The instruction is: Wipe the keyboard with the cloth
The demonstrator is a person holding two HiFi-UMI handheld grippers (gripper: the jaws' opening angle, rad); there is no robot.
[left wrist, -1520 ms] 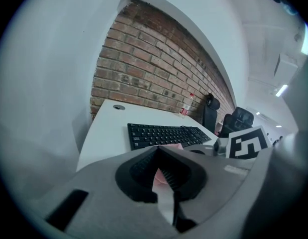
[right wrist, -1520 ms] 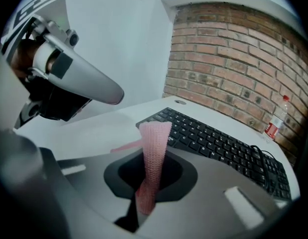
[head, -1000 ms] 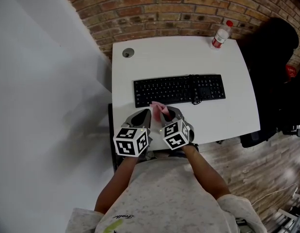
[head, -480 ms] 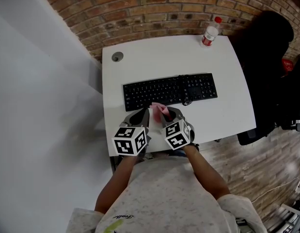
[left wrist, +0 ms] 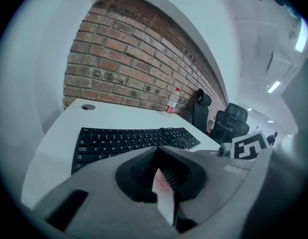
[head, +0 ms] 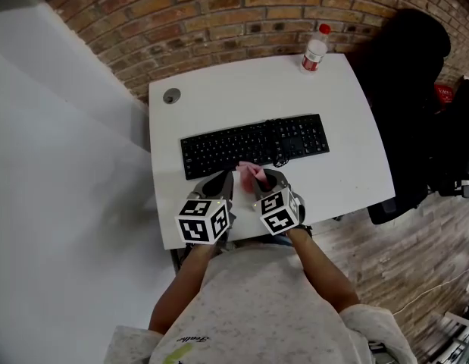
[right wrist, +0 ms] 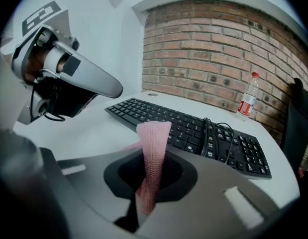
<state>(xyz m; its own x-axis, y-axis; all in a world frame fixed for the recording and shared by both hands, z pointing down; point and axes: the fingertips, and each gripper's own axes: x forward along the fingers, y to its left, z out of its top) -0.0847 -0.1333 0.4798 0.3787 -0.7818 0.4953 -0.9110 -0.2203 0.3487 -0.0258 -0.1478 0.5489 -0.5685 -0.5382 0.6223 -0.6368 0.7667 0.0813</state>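
Counter (head: 348,127) by brick wall (head: 219,14) | right gripper (head: 264,179) jaws clamped on cloth (right wrist: 153,148); left gripper (head: 220,182) jaws nearly together, empty | step: likely pre-wipe | next: lower your cloth onto keyboard (head: 253,144)

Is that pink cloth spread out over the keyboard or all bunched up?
Bunched up. The pink cloth stands as a narrow twisted strip pinched in the right tool, not laid over the keyboard.

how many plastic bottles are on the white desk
1: the clear plastic bottle with a red cap stands at the far right corner of the white desk, beyond the black keyboard. None looks hidden.
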